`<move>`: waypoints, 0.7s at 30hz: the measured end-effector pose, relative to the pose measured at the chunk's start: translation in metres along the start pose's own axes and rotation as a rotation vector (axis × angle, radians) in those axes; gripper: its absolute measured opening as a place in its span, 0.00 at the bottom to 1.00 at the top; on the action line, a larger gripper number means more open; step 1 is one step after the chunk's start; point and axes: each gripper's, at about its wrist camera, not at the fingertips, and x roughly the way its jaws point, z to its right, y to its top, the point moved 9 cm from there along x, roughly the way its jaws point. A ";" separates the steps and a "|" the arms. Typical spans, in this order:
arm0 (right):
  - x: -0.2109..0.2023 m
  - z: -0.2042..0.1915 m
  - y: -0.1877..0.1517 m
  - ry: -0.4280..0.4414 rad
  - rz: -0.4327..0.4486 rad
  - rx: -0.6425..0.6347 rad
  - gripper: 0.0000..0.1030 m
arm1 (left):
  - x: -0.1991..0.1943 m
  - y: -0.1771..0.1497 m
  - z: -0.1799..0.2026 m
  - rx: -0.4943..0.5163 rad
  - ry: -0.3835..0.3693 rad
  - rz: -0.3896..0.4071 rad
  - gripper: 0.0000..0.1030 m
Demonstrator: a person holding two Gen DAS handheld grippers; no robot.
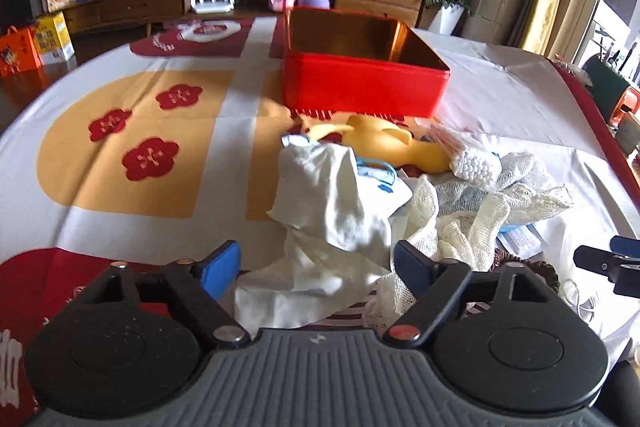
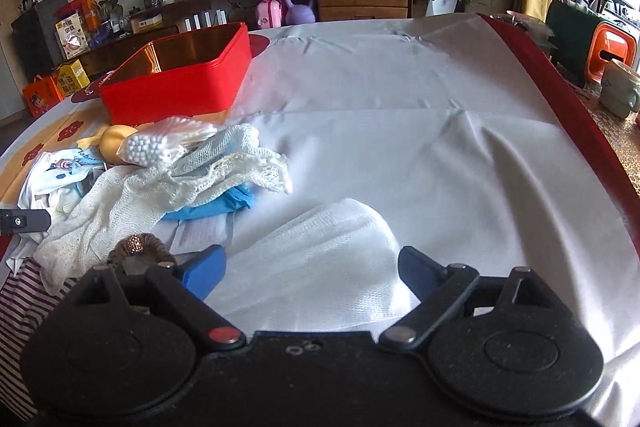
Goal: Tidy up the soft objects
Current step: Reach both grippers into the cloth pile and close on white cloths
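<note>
Left gripper [image 1: 316, 269]: fingers spread, nothing pinched; white cloth [image 1: 332, 203] lying between the blue pads and running on toward 12 o'clock, pads not seen pressing it. Long axis of that cloth roughly near-to-far, in line with the fingers. Gripper pitched down toward the bench [image 1: 120, 187].

Right gripper [image 2: 310, 273]: fingers likewise released, straddling a folded white mesh fabric [image 2: 332, 247] at 12 o'clock; contact not evident. Also pitched down.

Judgement: left hand nearer the main heap, right hand nearer the folded mesh piece; each has its own target dead ahead, so next move likely a close-and-lift.

Mid-distance, left view: cream lace cloth [image 1: 480, 211] at 2 o'clock, touching the white cloth; yellow soft toy [image 1: 396, 143] and bag of cotton swabs [image 1: 478, 167] beyond it.

Far: open red box [image 1: 360, 89] at 12 o'clock, just beyond the heap, apparently empty; probable destination.
</note>
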 end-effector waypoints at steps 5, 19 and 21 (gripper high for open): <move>0.003 0.001 -0.002 0.030 -0.014 0.016 0.78 | 0.010 -0.003 -0.007 -0.052 -0.048 -0.044 0.54; -0.004 -0.005 -0.002 0.032 -0.002 -0.031 0.17 | 0.001 -0.003 -0.015 -0.026 -0.003 -0.018 0.11; -0.006 -0.003 -0.001 0.036 0.007 -0.027 0.08 | -0.005 0.000 -0.016 -0.015 0.009 0.001 0.09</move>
